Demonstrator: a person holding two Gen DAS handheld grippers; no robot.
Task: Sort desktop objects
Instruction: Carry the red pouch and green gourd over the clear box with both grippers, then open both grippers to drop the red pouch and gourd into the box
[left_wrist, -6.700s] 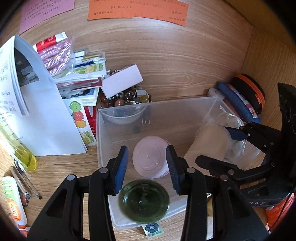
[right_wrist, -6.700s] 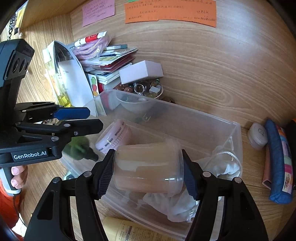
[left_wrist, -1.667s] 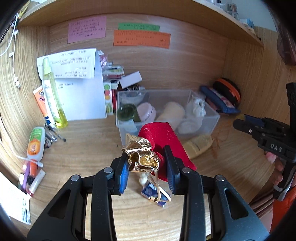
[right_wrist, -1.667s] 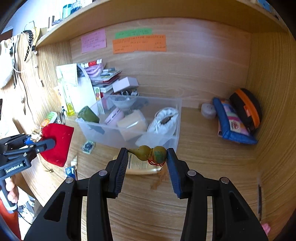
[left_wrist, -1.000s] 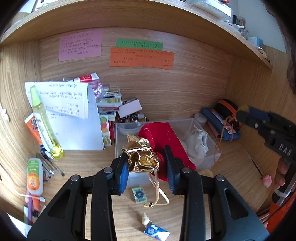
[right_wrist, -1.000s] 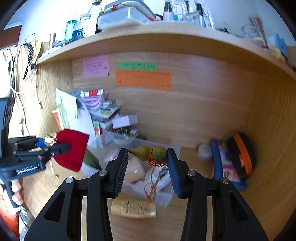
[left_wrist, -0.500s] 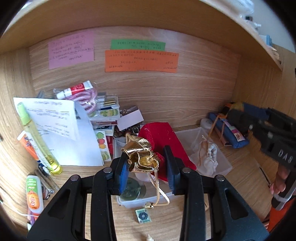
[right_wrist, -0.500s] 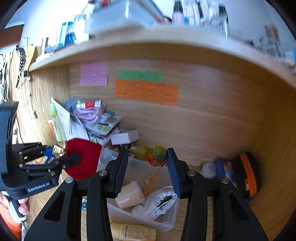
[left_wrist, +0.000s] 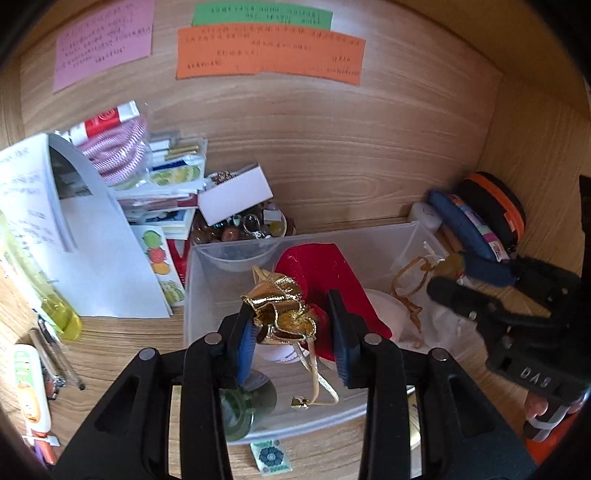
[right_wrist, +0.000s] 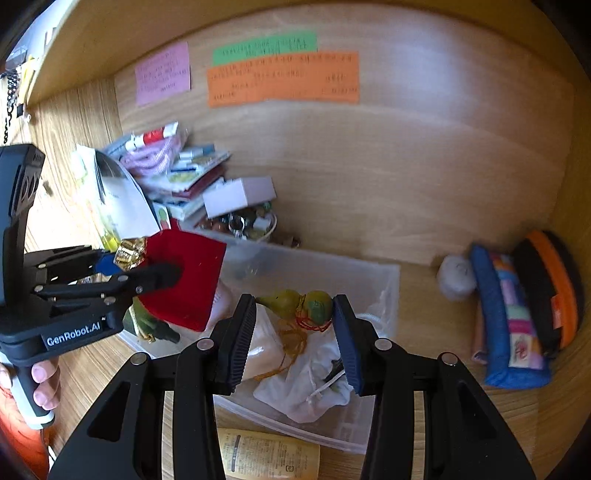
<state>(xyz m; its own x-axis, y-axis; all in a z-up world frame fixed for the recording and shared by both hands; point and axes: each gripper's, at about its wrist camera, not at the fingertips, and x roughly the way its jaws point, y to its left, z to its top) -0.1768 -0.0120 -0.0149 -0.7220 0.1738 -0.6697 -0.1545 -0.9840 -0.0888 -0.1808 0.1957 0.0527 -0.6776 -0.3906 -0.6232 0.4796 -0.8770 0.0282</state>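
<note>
- Here, a red velvet pouch (left_wrist: 317, 273) with a gold gathered top (left_wrist: 280, 314) is clamped between the jaws of the left gripper (left_wrist: 293, 334) at the centre of the left wrist view; its gold drawstring (left_wrist: 317, 380) is seen hanging below the jaws.
- In the right wrist view the same red velvet pouch (right_wrist: 184, 277) is seen at centre left, held above the left end of the clear plastic bin (right_wrist: 384, 291).
- A small green-yellow gourd charm (right_wrist: 299, 302) is gripped lengthwise between the pads of the right gripper (right_wrist: 293, 332), at lower centre of that view, over the bin; its orange cord (right_wrist: 291, 343) is draped downward.
- Inside the clear plastic bin (left_wrist: 207, 258), a white drawstring bag (right_wrist: 310, 384), a pale lidded jar (right_wrist: 262, 350) and a dark green bottle (left_wrist: 243, 406) are contained.
- A yellowish tube (right_wrist: 266, 458) lies on the desk just in front of the bin, at the bottom of the right wrist view.
- Behind the bin, a bowl of trinkets (left_wrist: 243, 229) and a white box (left_wrist: 236, 194) are seen, beside a stack of booklets (left_wrist: 166, 192).
- At right, a blue pencil case (right_wrist: 506, 317) and a black-and-orange case (right_wrist: 550, 288) rest against the side wall.
- Pink (left_wrist: 103, 40), green (left_wrist: 262, 14) and orange (left_wrist: 269, 51) notes are stuck on the back panel at the top of the frame.
</note>
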